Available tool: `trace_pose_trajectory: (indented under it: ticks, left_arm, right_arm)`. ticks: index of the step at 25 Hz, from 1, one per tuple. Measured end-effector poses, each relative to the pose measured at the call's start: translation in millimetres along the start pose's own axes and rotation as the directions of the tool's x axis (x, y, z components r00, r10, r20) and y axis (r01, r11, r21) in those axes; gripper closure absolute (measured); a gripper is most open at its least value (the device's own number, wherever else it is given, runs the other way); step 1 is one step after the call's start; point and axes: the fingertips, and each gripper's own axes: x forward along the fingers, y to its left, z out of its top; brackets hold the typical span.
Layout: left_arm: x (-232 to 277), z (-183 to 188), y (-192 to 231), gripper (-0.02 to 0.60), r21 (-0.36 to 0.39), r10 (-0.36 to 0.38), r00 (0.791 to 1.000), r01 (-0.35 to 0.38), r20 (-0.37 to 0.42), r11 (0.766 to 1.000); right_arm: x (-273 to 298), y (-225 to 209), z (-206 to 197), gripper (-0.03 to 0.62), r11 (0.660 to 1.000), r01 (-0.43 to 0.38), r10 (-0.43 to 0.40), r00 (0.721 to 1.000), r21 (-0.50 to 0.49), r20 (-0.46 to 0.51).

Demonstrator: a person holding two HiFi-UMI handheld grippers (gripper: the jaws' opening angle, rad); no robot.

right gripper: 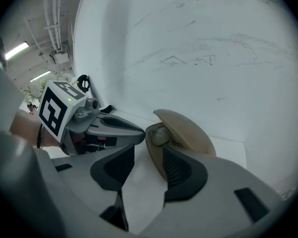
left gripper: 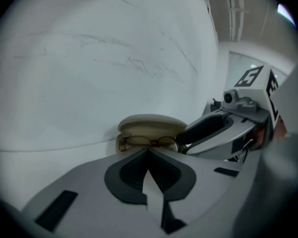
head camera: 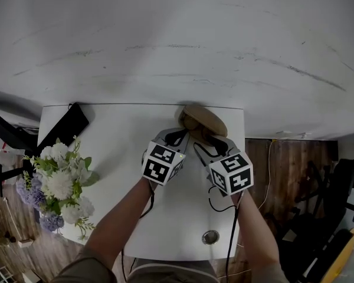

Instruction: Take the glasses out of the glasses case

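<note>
– Head view?
– A tan, smooth oval clamshell glasses case lies open at the white table's far edge, lid towards the wall
– Left gripper view?
– Left gripper pinched together, empty, aimed at the thin wire-rimmed glasses inside
– Right gripper view?
– Right gripper spread apart just beside the shell, probably to steady it

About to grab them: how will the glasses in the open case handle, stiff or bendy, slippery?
The glasses look thin-framed, so probably light and easily bent; pinch gently. The lenses are likely slippery, so gripping the frame seems safer. They fill the open case, which may drag along.
</note>
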Motion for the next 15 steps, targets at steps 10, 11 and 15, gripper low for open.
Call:
trace_pose_trajectory:
  ticks: [10,11,15]
  left_arm:
    - [15.1,0.8,19.8,0.566,-0.015,0.071,0.997,-0.072,-0.039,0.997]
    - [15.3,0.6,18.8,0.566,-0.01,0.068,0.997,-0.069,-0.042,0.998]
    - [15.6,0.1,18.1,0.566,0.002,0.059,0.998,-0.059,-0.033,0.998]
  right_arm:
    - [-0.5,-15.4,12.9,0.401,1.0,0.016,-0.015,1.0,-0.006,0.014]
    - [-0.4,-18.7,15.1,0.401,1.0,0.021,-0.02,1.0,-0.016,0.012]
    - [4.8,-30.2,26.7,0.401,0.996,0.018,-0.02,1.0,-0.086,-0.017]
